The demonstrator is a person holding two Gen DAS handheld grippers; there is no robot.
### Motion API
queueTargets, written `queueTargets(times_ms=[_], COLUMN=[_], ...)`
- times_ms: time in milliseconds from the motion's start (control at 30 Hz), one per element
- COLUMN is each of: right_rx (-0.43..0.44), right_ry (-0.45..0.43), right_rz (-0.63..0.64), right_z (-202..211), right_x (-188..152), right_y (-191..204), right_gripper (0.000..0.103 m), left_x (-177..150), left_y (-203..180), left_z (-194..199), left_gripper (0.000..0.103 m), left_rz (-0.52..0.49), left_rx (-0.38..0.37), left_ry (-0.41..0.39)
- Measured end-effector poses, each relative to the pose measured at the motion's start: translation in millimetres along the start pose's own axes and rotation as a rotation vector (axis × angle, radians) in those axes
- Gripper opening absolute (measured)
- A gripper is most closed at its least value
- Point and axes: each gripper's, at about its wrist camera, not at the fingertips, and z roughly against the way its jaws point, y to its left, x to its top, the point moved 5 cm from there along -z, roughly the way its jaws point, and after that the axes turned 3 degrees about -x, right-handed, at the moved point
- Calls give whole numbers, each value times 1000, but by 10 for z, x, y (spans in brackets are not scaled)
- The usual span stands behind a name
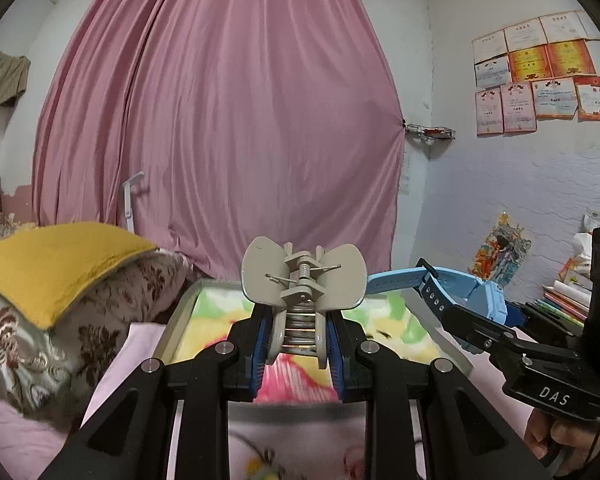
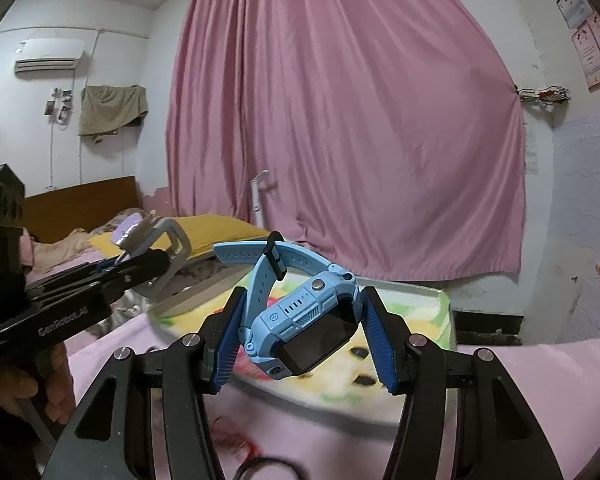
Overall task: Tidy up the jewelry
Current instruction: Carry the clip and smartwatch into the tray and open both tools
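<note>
We are clenching the left gripper (image 1: 298,354) on a springy grey plastic hair claw (image 1: 302,280) and the right gripper (image 2: 304,340) on a light, rigid blue plastic watch (image 2: 306,320) by its case.

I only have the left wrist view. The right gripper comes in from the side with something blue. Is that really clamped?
Observer: Yes. From the right wrist view, the blue watch sits between the right gripper's fingers, which press on both sides of its case.
Operator: Where is its screen?
Observer: It is dark and tilted down toward that camera, with the strap looped above.
Operator: How does my clip look from there?
Observer: The grey hair clip juts from the left gripper and touches nothing else.
</note>
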Motion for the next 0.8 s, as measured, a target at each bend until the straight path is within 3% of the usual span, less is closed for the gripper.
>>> queueTargets(times_ms=[200,500,800], right_rx=[-27,-27,19], right_ry=[49,261,411], right_rz=[-34,-100,-119], right_z=[-300,-680,-973], right_x=[-44,-340,-570], right_y=[-69,-221,-237], right_gripper=[51,51,51], left_x=[-21,-303,-519], left_y=[36,223,230], left_z=[-349,-759,-952], left_gripper=[24,24,24], left_rz=[11,122,84], left_rx=[-4,-11,34], left_ry=[62,272,425])
